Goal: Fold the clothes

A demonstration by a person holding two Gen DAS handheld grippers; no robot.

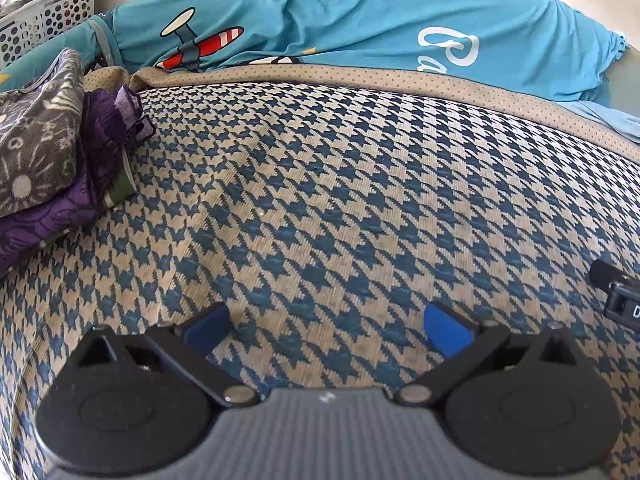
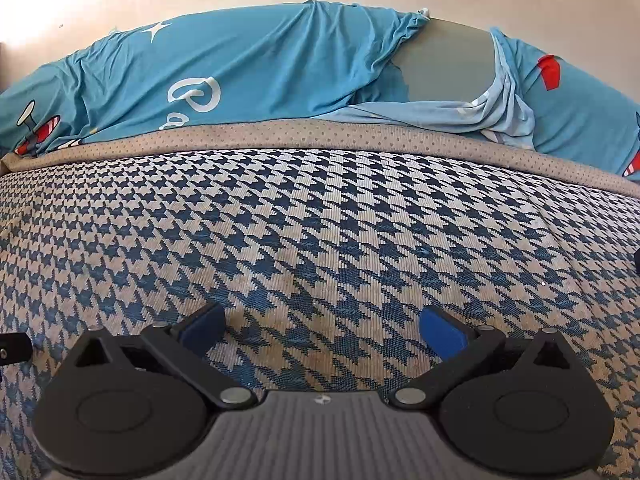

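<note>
A stack of folded clothes lies at the left in the left wrist view: a grey patterned piece on top of a purple one. Both grippers hover low over the blue-and-beige houndstooth cover. My left gripper is open, its blue pads wide apart with only the cover between them. My right gripper is open too and holds nothing. No loose garment lies between or in front of the fingers.
A turquoise cartoon-print sheet over pillows runs along the far edge behind a beige dotted border. A white perforated basket stands at the far left. The other gripper's black edge shows at the right.
</note>
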